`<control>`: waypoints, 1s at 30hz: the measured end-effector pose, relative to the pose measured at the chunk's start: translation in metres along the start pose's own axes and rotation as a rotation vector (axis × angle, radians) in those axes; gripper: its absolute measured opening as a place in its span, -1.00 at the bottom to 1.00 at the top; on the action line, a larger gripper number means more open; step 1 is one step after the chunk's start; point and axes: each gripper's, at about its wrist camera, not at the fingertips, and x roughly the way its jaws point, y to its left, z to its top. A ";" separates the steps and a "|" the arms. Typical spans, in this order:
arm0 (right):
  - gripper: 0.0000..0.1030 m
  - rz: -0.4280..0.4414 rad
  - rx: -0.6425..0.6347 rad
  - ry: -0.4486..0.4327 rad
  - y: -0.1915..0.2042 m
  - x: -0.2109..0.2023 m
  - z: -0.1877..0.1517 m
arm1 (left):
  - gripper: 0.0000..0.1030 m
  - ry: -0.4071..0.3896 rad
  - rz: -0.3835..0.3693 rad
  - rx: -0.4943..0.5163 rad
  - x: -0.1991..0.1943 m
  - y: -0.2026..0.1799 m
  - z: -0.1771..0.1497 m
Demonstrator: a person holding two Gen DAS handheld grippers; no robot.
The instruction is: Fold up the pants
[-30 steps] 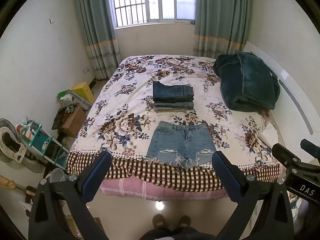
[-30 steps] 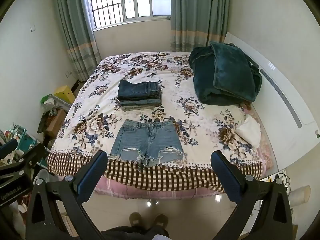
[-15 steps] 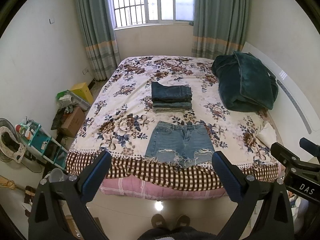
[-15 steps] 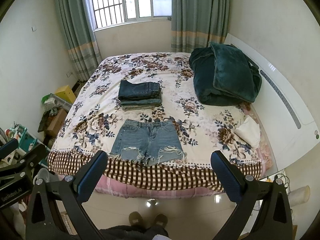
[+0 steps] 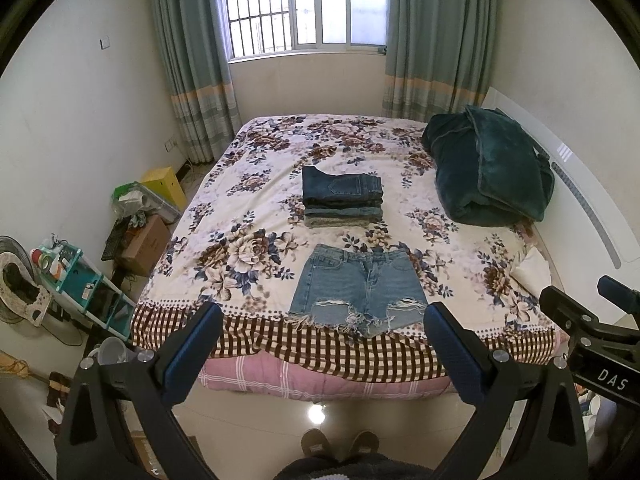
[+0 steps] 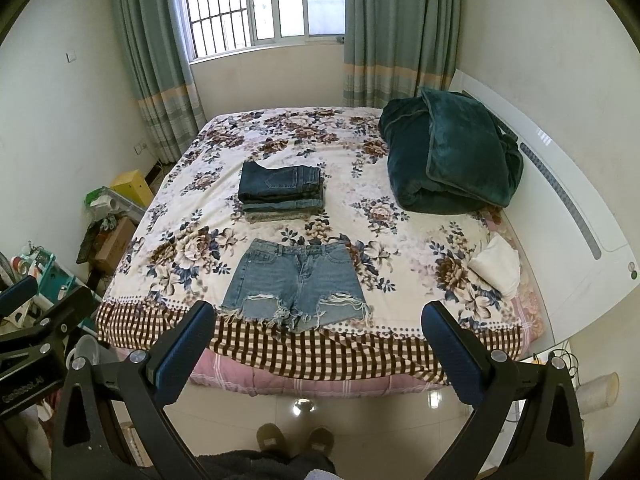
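Light blue frayed denim shorts [image 5: 358,290] lie spread flat near the front edge of the floral bed [image 5: 248,200]; they also show in the right wrist view [image 6: 298,284]. A stack of folded jeans [image 5: 340,196] sits just behind them, also seen in the right wrist view [image 6: 280,190]. My left gripper [image 5: 320,344] is open and empty, held in the air before the bed's front edge. My right gripper [image 6: 318,344] is open and empty too, beside it to the right.
A dark green folded blanket [image 5: 488,176] lies at the bed's right. A white cloth [image 6: 496,264] lies by the white headboard [image 6: 568,208]. Boxes and a teal shelf [image 5: 80,280] crowd the floor at left. My slippers [image 5: 340,442] stand on the shiny tiles.
Both views have tilted slightly upward, so the bed and shorts sit a little lower in the frames. Both grippers stay open. The clothes have not moved.
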 end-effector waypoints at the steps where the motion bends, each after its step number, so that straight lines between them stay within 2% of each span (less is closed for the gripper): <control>1: 1.00 -0.001 0.000 0.000 0.000 0.000 0.000 | 0.99 -0.001 0.001 0.000 0.000 0.000 0.000; 17: 1.00 0.003 -0.005 0.001 0.002 -0.014 0.007 | 0.99 0.002 -0.001 0.000 -0.009 -0.007 0.011; 19: 1.00 0.004 -0.007 0.002 0.004 -0.016 0.010 | 0.99 0.004 -0.002 -0.001 -0.014 -0.008 0.023; 30: 1.00 0.003 -0.006 -0.001 0.006 -0.016 0.006 | 0.99 -0.002 -0.005 -0.003 -0.013 -0.007 0.021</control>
